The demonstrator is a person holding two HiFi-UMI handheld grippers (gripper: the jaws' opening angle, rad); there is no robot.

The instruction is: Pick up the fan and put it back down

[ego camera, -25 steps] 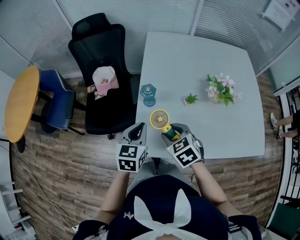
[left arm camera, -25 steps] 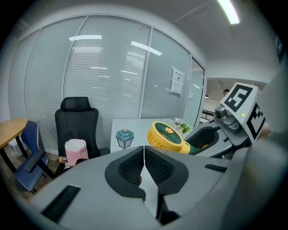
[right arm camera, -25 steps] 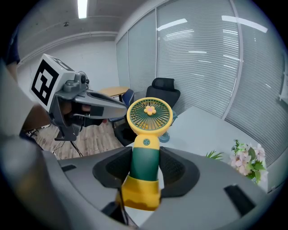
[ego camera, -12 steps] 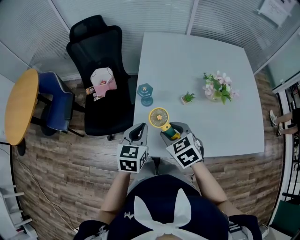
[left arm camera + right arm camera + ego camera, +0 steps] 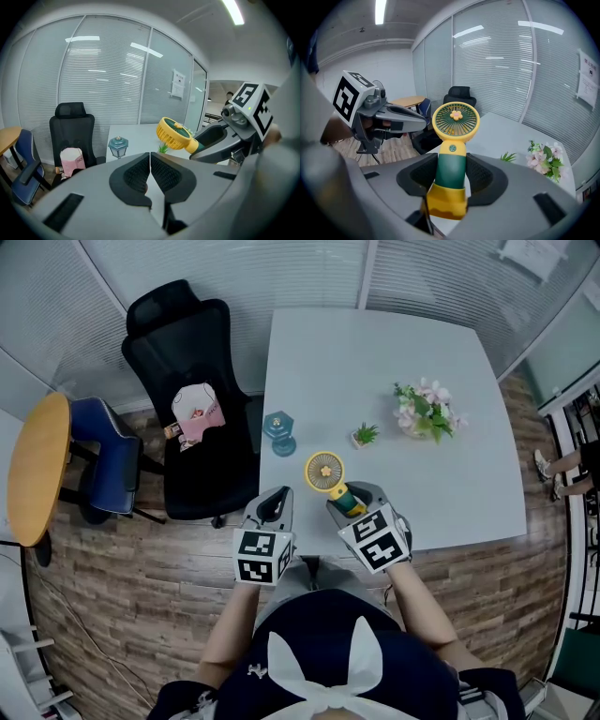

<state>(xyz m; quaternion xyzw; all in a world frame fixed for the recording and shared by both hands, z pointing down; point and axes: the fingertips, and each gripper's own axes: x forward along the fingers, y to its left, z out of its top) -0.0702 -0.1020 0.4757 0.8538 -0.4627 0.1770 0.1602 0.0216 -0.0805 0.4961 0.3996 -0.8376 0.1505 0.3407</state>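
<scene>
The fan [image 5: 454,123] is a small hand fan with a round yellow head, a green handle and a yellow base. My right gripper [image 5: 451,176] is shut on the green handle, and the fan hangs above the near edge of the pale table [image 5: 375,362]. From the head view the fan [image 5: 325,472] sticks out ahead of the right gripper [image 5: 349,505], clear of the tabletop. My left gripper [image 5: 277,503] stays beside it to the left, over the floor, shut with nothing between its pads [image 5: 150,173]. The fan [image 5: 176,135] also shows in the left gripper view.
On the table stand a blue lantern [image 5: 279,432], a tiny green plant [image 5: 364,435] and a pot of pink flowers [image 5: 422,413]. A black office chair [image 5: 183,381] with a pink bag [image 5: 195,411] stands left of the table, beside a blue chair [image 5: 103,456] and a round wooden table [image 5: 36,470].
My right gripper has carried the fan a little up and to the right. The left gripper has stayed where it was.
</scene>
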